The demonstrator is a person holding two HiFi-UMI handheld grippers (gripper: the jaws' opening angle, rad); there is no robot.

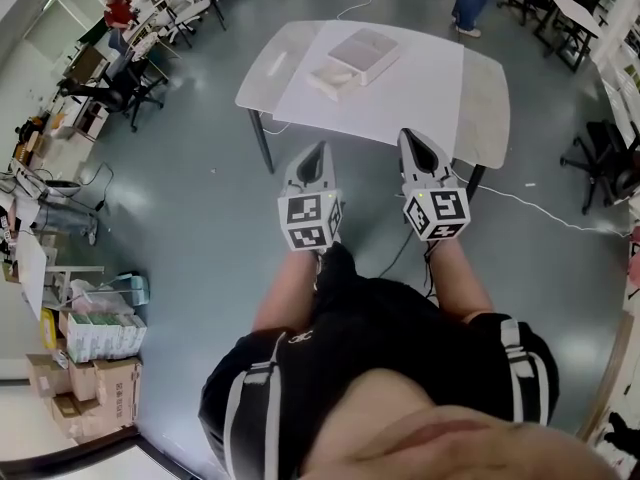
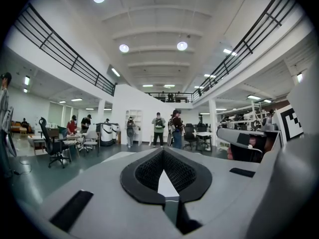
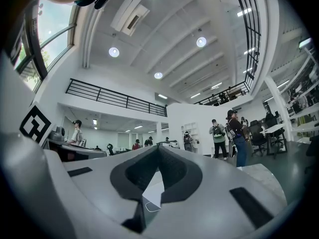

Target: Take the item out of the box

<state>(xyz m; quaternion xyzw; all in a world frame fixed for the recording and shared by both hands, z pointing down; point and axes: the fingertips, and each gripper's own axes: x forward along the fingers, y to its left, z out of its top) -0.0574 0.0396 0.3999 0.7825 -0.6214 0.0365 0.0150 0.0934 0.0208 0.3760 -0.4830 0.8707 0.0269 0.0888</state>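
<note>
The box (image 1: 362, 50) is seen lying flat on the white table (image 1: 478, 108), toward the far side of the top. A smaller white piece (image 1: 330, 80) is set just beside its near-left corner. Whether that piece belongs to the box cannot be told, and the item itself cannot be made out from the head view.

And the tongs are held well short of it! The left gripper (image 1: 318, 154) and the right gripper (image 1: 411, 138) are carried side by side in front of the person, over the grey floor (image 1: 200, 218) on the near side of the table, both pointed toward the table's near edge. Nothing on the table is touched by either.

In the left gripper view, the dark pads (image 2: 149, 171) are brought together at the tips, and only a narrow wedge is left open behind them. Nothing is clamped, and a pale strip of surface is glimpsed through that wedge. The same is shown in the right gripper view: the tips are met, and nothing is held between the pads (image 3: 139, 173).

The left marker cube (image 1: 308, 223) and the right marker cube (image 1: 437, 213) are seen facing up toward the head camera. Off to the sides, an office chair (image 1: 130, 83) is placed at the far left, cardboard cartons (image 1: 95, 393) are stacked at the lower left, and a white cable (image 1: 545, 208) is trailed across the floor at the right. Standing people (image 2: 158, 128) are caught in the hall beyond the jaws.
</note>
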